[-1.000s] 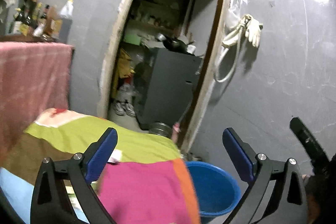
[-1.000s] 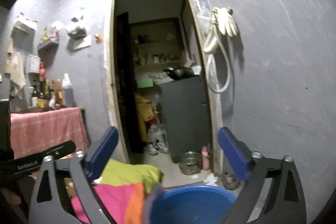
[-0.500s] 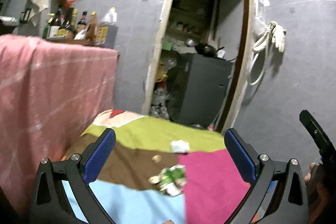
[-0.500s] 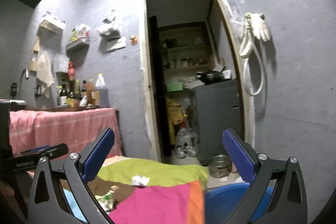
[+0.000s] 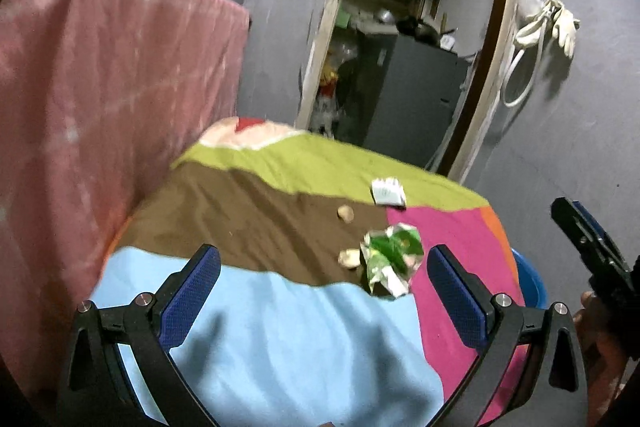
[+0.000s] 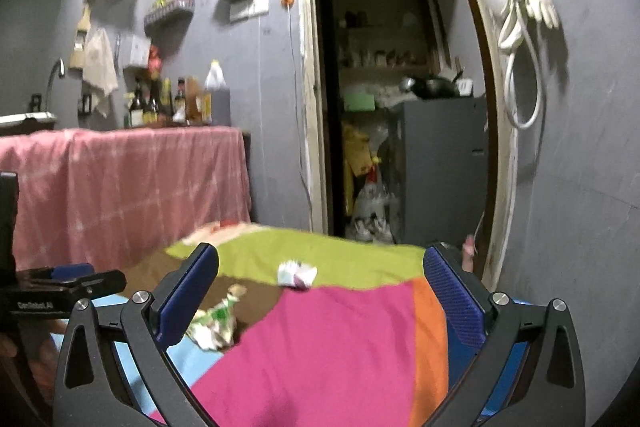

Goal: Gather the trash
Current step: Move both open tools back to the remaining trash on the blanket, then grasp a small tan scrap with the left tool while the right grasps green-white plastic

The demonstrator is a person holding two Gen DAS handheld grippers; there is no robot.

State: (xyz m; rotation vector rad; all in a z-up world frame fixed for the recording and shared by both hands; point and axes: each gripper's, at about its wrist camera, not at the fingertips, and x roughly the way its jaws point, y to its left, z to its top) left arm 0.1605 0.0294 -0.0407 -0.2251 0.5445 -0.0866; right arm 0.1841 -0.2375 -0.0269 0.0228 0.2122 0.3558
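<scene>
Your left gripper (image 5: 323, 291) hangs above the light-blue patch of the patchwork cloth (image 5: 280, 339) that covers the surface, its blue-padded fingers (image 5: 188, 295) spread wide with nothing between them. Ahead of it and toward its right finger lies the crumpled green-and-white wrapper (image 5: 390, 261), sitting where the brown, pink and blue patches meet. A small tan scrap (image 5: 349, 258) rests just beside the wrapper's left edge, and a second tan scrap (image 5: 345, 213) lies a little farther back on the brown patch. Beyond those, a folded white paper (image 5: 387, 191) sits on the seam between the green and pink patches. Your right gripper (image 6: 321, 291) is held over the pink patch, fingers (image 6: 454, 301) likewise wide apart and empty; from its camera the wrapper shows just past the left finger and the white paper lies near the middle. A blue bucket (image 5: 530, 283) peeks out past the right edge of the cloth, low beside the surface. A pink cloth (image 6: 120, 187) drapes the counter on the left.
</scene>
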